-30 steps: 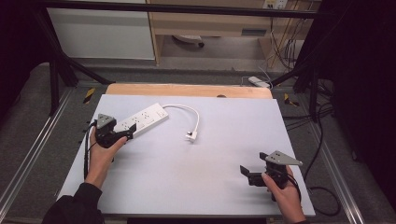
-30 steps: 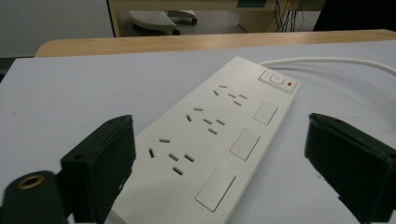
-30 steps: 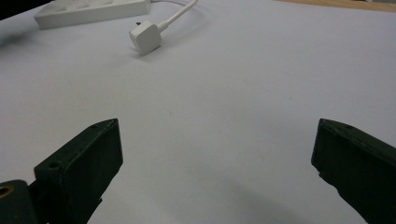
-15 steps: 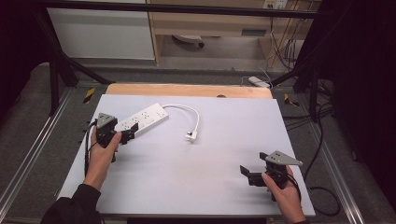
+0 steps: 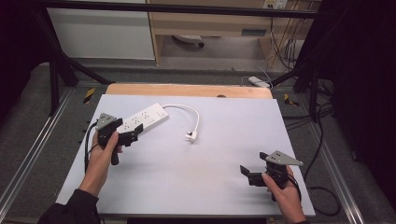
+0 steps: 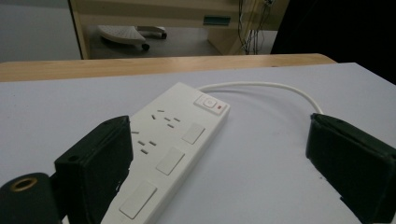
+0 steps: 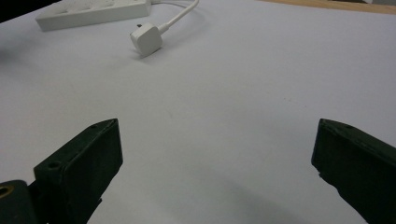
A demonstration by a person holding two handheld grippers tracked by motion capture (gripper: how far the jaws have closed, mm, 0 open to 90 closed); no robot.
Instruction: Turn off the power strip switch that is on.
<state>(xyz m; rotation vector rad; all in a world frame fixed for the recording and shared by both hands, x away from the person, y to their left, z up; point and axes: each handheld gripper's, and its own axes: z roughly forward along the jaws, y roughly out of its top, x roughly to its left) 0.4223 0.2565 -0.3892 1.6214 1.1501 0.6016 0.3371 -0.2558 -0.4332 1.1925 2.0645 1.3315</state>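
Fingers spread wide on both: in the high view your left gripper point(image 5: 132, 136) is hovering at the near end of the long white plastic power strip point(image 5: 143, 118) on the table's far left, while your right gripper point(image 5: 252, 173) is sitting near right, well apart. In the left gripper view, the strip point(image 6: 164, 144) is lying between the jaws. In the right gripper view, its white square plug point(image 7: 146, 40) is lying far ahead.

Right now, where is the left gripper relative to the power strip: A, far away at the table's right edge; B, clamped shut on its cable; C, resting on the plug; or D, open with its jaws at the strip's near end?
D: the left gripper has its jaws wide apart at the near end of the power strip.
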